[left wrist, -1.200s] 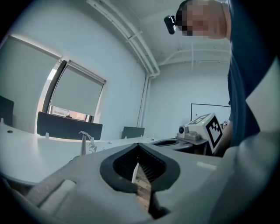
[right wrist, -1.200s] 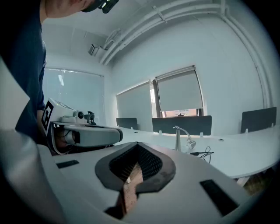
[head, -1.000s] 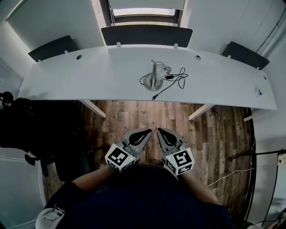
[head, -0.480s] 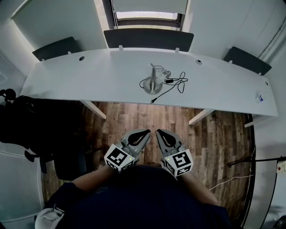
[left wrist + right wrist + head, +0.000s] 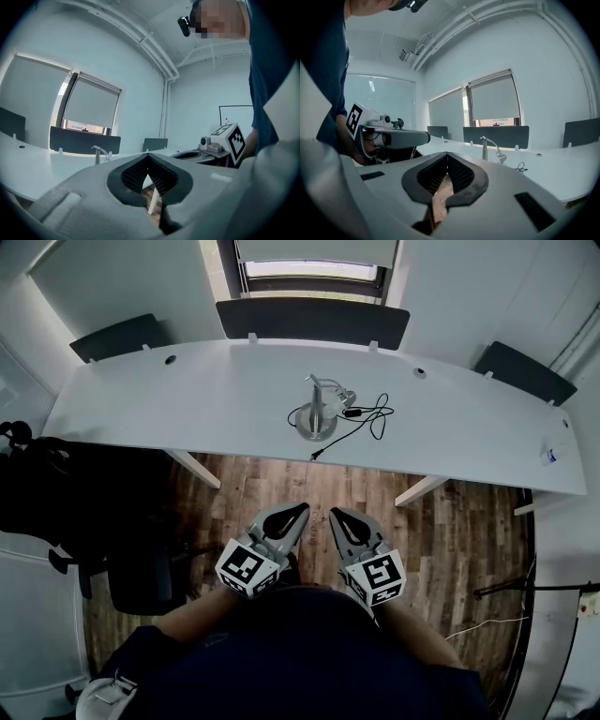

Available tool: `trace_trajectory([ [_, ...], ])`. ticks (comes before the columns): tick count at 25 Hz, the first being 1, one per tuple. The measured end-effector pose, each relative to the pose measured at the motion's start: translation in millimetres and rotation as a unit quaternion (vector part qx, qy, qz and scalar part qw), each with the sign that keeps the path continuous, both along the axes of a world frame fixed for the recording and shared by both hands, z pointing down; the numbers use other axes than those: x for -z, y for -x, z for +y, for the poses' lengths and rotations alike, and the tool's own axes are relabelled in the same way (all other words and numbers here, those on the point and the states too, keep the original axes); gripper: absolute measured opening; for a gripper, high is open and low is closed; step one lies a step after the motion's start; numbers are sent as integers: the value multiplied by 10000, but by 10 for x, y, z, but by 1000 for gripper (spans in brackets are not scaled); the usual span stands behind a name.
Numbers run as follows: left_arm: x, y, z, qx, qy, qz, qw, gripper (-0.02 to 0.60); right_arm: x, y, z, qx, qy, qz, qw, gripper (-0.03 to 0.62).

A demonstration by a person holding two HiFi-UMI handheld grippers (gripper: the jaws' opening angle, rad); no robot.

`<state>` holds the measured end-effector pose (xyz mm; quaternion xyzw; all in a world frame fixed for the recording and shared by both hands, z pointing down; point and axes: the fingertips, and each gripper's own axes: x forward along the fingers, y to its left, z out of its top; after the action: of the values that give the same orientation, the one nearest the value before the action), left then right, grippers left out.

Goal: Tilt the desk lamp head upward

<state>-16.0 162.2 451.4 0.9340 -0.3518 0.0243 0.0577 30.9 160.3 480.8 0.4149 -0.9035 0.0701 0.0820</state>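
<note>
Your left gripper [image 5: 298, 512] and right gripper [image 5: 335, 515], fingers pressed together and empty, wait well short of the lamp [image 5: 316, 416] on the bench [image 5: 187, 399], likely before reaching.

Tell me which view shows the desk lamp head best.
Right gripper view: the desk lamp head shows side-on, drooping downward. Head view looks down on it, small and foreshortened. Left gripper view catches only a tiny distant desk lamp, head unclear.
</note>
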Motion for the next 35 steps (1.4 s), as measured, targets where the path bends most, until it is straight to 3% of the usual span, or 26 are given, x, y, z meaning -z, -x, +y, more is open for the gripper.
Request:
trace_trajectory([
  [5,-63,20,-586,-90,-59,78,9999,6,2,37,-546,-144,-50,122,9998,9],
  [19,-339,321,-2572,-551,91,-236,9982,8,-8,185,-2344,-1009,9,651,9928,11],
  [27,-707,149,-2993,-461,280,-633,9965,8,-274,-54,-2832,-1044,48,1098,9885,11],
  [35,-984,-18,-3257,18,329,-1145,9929,9,-604,-333,-3197,-723,61,1452,9867,12],
])
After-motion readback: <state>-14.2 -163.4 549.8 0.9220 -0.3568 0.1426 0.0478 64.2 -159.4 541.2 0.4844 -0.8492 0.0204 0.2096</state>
